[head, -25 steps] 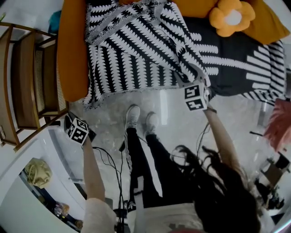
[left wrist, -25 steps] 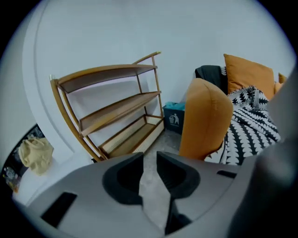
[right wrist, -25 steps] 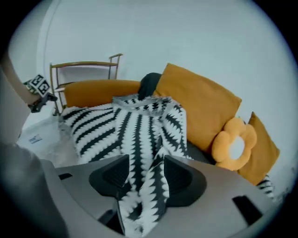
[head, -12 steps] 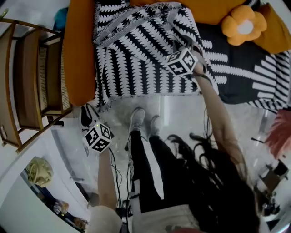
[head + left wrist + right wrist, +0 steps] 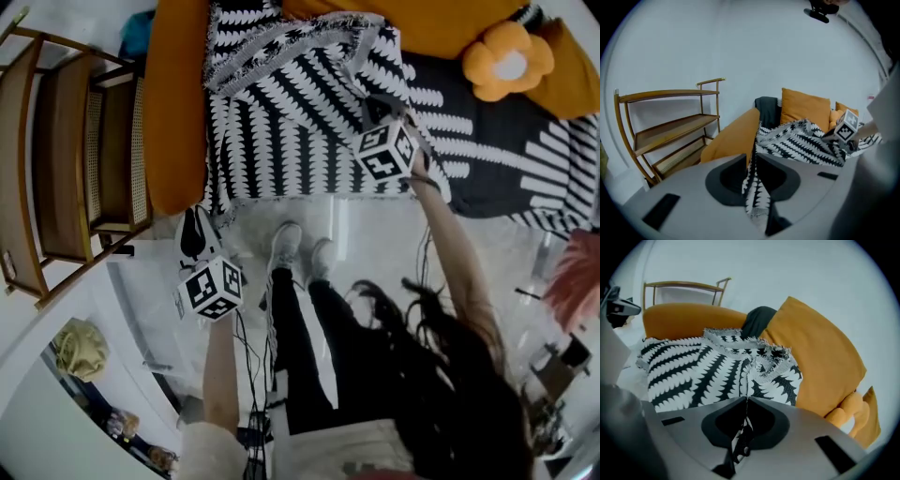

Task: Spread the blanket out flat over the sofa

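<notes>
A black-and-white patterned blanket (image 5: 291, 122) lies rumpled over the left half of the orange sofa (image 5: 178, 122), its top edge folded back. My right gripper (image 5: 380, 108) is over the blanket's right side. In the right gripper view its jaws (image 5: 744, 404) are closing, with a fold of the blanket (image 5: 703, 371) pinched between them. My left gripper (image 5: 195, 234) is low by the blanket's front left corner. Its jaws (image 5: 752, 161) are closing too, and a strip of the blanket (image 5: 801, 140) runs between them.
A wooden shelf unit (image 5: 66, 159) stands left of the sofa arm. A dark striped cover (image 5: 506, 159) and an orange flower cushion (image 5: 506, 61) lie on the sofa's right half. The person's legs and white shoes (image 5: 286, 244) stand before the sofa, with cables on the floor.
The right gripper has risen from the sofa's front edge onto the blanket and closed on a fold. The left gripper has moved right and up to the blanket's front left corner.
</notes>
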